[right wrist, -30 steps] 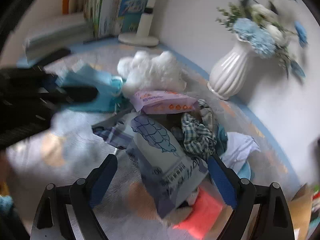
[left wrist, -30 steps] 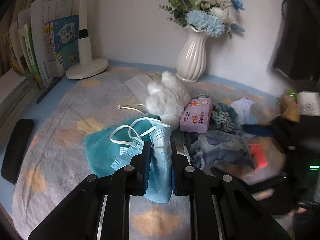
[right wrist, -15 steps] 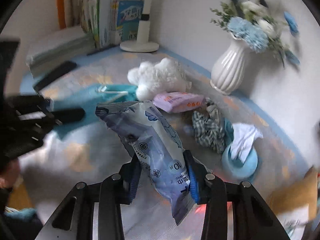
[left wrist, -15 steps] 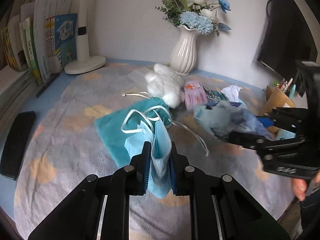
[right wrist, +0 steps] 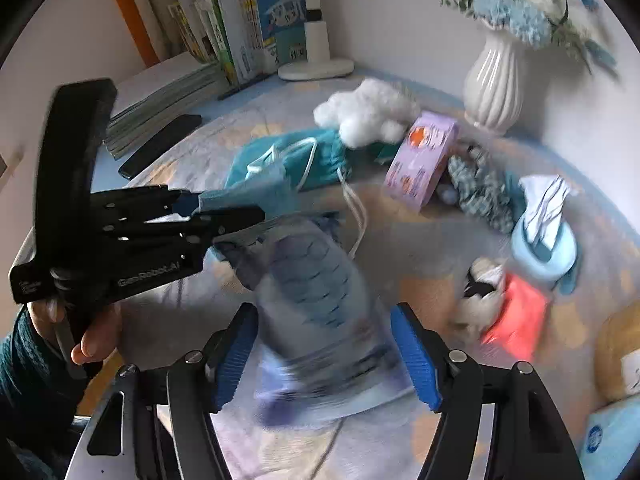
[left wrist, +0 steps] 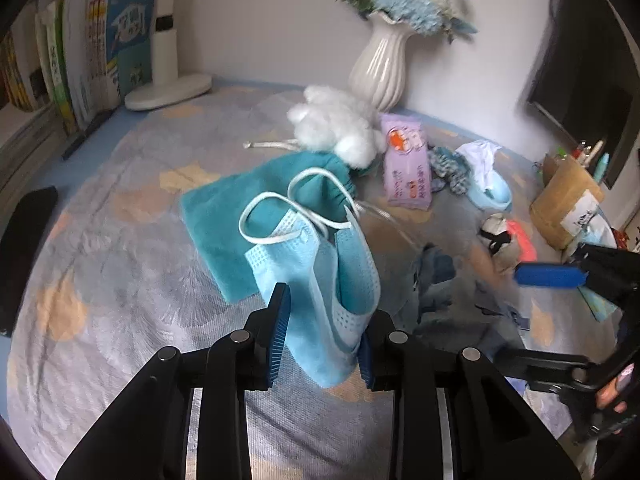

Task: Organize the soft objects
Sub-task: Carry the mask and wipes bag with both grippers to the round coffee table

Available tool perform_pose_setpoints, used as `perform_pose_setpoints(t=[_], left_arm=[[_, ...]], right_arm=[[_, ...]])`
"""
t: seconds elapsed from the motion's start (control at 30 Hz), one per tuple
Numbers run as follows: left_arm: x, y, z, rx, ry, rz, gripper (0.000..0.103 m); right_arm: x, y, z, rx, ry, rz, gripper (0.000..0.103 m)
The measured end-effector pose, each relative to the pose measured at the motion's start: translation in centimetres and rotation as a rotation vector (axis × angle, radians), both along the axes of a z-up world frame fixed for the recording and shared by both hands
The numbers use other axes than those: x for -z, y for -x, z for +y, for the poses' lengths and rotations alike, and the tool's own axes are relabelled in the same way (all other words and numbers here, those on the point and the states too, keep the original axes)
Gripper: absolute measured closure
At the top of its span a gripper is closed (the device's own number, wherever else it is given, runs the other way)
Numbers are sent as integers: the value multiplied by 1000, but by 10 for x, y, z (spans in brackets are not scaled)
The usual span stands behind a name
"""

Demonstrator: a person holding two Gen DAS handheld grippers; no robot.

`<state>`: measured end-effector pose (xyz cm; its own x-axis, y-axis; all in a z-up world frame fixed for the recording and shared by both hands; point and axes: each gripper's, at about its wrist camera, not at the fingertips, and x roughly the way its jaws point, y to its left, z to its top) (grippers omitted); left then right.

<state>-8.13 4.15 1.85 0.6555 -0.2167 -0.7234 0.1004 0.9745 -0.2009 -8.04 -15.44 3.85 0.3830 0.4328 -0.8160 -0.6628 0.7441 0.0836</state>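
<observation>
Left wrist view. We see the left gripper (left wrist: 322,334) with its two ribbed blue pads spread apart; one pale-blue pleated face mask (left wrist: 320,280) stands between them, and whether the pads touch it we cannot tell. Its two white elastic loops arch over one teal terry towel (left wrist: 240,220), which lies flat on the floral quilted cloth (left wrist: 100,280). Beyond lie one fluffy white plush toy (left wrist: 336,128) and one glossy lilac tissue pack (left wrist: 406,168), near a ribbed white ceramic vase (left wrist: 380,68). The right gripper (left wrist: 560,312) enters at the right edge.

Right wrist view. We see the right gripper (right wrist: 326,354) with both blue pads wide apart; one blurred, crinkled blue wet-wipe pack (right wrist: 320,304) lies between them, apart from both pads. The left gripper (right wrist: 224,210) appears side-on with the mask (right wrist: 256,192) at its tips. To the right we count one checked fabric scrunchie (right wrist: 480,192), one round pale-blue tissue holder (right wrist: 544,248) and one flat coral-red packet (right wrist: 516,316).
</observation>
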Motion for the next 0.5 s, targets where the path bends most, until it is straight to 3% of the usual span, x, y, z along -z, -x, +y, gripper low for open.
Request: perform_pose_setpoints(t=[0.07,0.23,0.3,0.33,0.5], left_arm=[[3,-3,0,-9,-1,21,76],[4,-7,0,-22,-5,40,79],[3,-7,-3,-23,-24,38,92],[2,-7,-4,-22,-28,33,92],[-6,1,-1,-18,3,-21,94]], right_arm=[[0,-3,0,-30,-11,8,15],[17,-9,17,-81,21,45,13],[28,-10,22,-60,43,47,25],[31,-10,21,-49,54,46,37],[18,1,3,-2,-20,12,45]])
